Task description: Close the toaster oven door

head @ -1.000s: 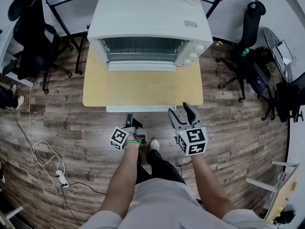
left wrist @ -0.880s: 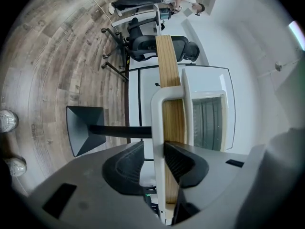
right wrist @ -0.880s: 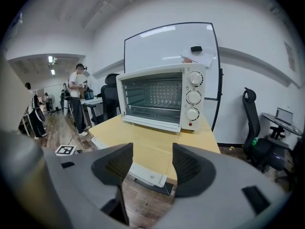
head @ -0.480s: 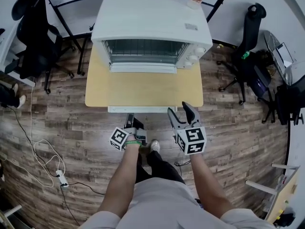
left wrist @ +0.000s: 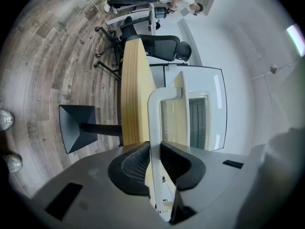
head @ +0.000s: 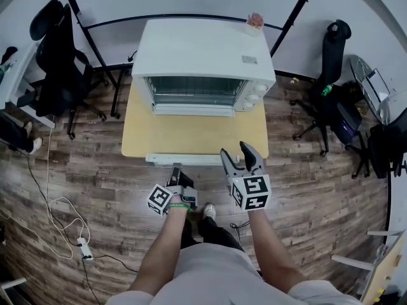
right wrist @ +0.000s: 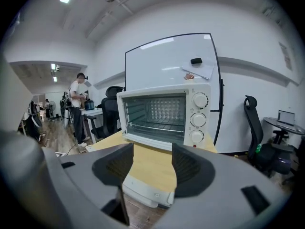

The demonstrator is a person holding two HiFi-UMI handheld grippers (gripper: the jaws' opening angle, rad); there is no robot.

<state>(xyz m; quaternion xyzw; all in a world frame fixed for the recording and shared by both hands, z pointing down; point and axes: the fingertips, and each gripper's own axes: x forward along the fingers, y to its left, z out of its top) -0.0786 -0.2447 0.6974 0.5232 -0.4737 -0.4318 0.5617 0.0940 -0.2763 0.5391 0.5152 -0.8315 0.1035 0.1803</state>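
Left gripper view shows the left gripper (left wrist: 153,151) with its jaws pressed together on the white handle (left wrist: 155,118) of the toaster oven door (left wrist: 174,120), the bar running straight up between the two ribbed pads. The door is swung down and open, lying out over the yellow table (left wrist: 133,80) in front of the toaster oven (left wrist: 217,109). From the head view, the white toaster oven (head: 203,49) sits at the back of the table (head: 257,138), its rack-lined cavity exposed, and the handle (head: 191,159) runs along the table's front edge, where the left gripper (head: 177,170) meets it near its left end. The right gripper (head: 235,151) hangs just to the right of the handle, close to the table's front edge, touching nothing. In the right gripper view the right gripper (right wrist: 152,151) has its jaws spread wide with only the table top and the oven (right wrist: 162,111) seen through the gap; three round knobs (right wrist: 199,120) stand in a column on the oven's right side, and a whiteboard (right wrist: 171,61) rises behind it. Black office chairs (head: 57,62) stand on the wooden floor (head: 76,189) to either side of the table
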